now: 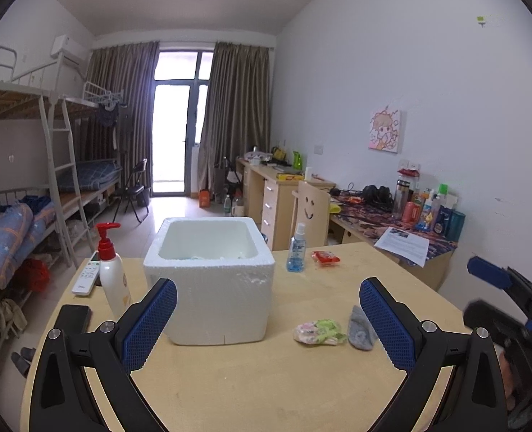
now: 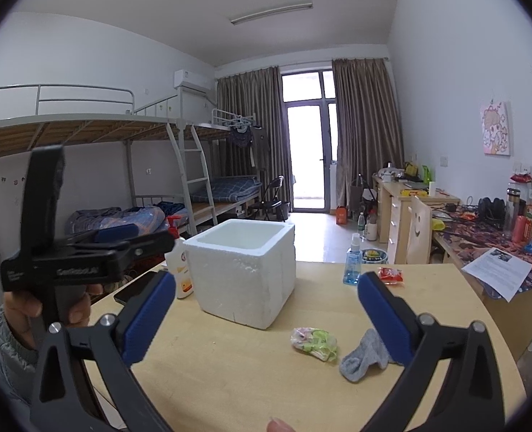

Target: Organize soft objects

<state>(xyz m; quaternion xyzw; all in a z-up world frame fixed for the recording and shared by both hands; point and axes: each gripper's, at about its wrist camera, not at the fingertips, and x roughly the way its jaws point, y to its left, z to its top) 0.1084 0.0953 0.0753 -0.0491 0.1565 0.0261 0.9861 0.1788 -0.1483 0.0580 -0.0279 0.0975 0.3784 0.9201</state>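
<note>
A white foam box (image 1: pixel 210 280) stands open on the wooden table (image 1: pixel 266 378); it also shows in the right wrist view (image 2: pixel 246 270). A grey sock (image 1: pixel 361 329) (image 2: pixel 364 358) and a green-and-pink soft bundle (image 1: pixel 318 331) (image 2: pixel 314 338) lie on the table to the right of the box. My left gripper (image 1: pixel 267 324) is open and empty, held above the table in front of the box. My right gripper (image 2: pixel 266 318) is open and empty, with the sock beside its right finger. The left gripper also shows at the left of the right wrist view (image 2: pixel 86 252).
A lotion pump bottle (image 1: pixel 111 273), a remote (image 1: pixel 87 275) and a black phone (image 1: pixel 73 318) sit left of the box. A blue spray bottle (image 1: pixel 296 252) and a red packet (image 1: pixel 325 257) lie behind. A cluttered desk (image 1: pixel 409 223) stands right, bunk beds left.
</note>
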